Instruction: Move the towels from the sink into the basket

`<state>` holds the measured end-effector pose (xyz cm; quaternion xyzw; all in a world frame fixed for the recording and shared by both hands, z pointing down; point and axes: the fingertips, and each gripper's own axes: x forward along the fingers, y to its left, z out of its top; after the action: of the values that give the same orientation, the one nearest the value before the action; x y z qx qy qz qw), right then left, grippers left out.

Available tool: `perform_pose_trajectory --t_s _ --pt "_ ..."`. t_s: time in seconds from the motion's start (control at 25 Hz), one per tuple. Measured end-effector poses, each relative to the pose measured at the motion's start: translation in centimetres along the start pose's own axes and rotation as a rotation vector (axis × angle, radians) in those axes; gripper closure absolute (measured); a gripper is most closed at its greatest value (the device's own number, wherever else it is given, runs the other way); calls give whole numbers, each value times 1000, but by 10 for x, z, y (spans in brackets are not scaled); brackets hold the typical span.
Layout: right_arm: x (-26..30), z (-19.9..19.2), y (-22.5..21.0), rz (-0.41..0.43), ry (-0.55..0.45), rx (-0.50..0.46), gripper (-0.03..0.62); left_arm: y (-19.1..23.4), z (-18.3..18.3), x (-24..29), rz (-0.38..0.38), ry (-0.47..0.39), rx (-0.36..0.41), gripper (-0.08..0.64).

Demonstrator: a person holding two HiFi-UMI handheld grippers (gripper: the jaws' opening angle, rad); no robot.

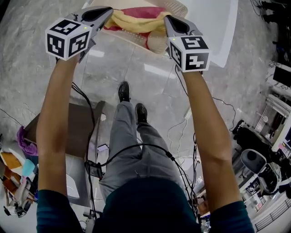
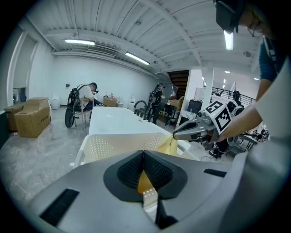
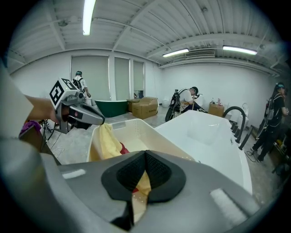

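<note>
A yellow towel [image 1: 136, 22] hangs stretched between my two grippers, over the white perforated basket [image 1: 177, 7]. My left gripper [image 1: 108, 10] is shut on the towel's left end, and the right gripper [image 1: 166, 19] is shut on its right end. A red towel [image 1: 145, 12] lies inside the basket under the yellow one. In the left gripper view yellow cloth [image 2: 144, 182] shows between the shut jaws, with the basket [image 2: 122, 143] just ahead. The right gripper view shows the yellow towel [image 3: 105, 141] draping into the basket [image 3: 141, 132], and the long white sink [image 3: 204, 132] beside it.
The sink [image 1: 216, 27] stands right of the basket on the grey floor. Cables [image 1: 136, 148] trail around the person's feet. A brown box [image 1: 77, 127] and clutter lie at lower left; equipment [image 1: 259, 164] crowds the right. People work at the far end of the room [image 2: 84, 102].
</note>
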<state>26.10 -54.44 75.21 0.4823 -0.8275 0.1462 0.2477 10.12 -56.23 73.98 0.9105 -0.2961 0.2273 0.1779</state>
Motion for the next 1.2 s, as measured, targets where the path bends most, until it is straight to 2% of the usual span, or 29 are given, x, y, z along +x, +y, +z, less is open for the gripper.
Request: perform_pose_trajectory --t_s 0.44,1.0,1.2 --pt "15 -17 8 11 52 11 580 -1 -20 11 -14 50 -1 552" --pt "9 -16 10 13 87 11 566 -4 -22 13 -1 89 -4 552" --pt "4 -10 6 10 110 4 551 -4 -8 5 9 82 2 552"
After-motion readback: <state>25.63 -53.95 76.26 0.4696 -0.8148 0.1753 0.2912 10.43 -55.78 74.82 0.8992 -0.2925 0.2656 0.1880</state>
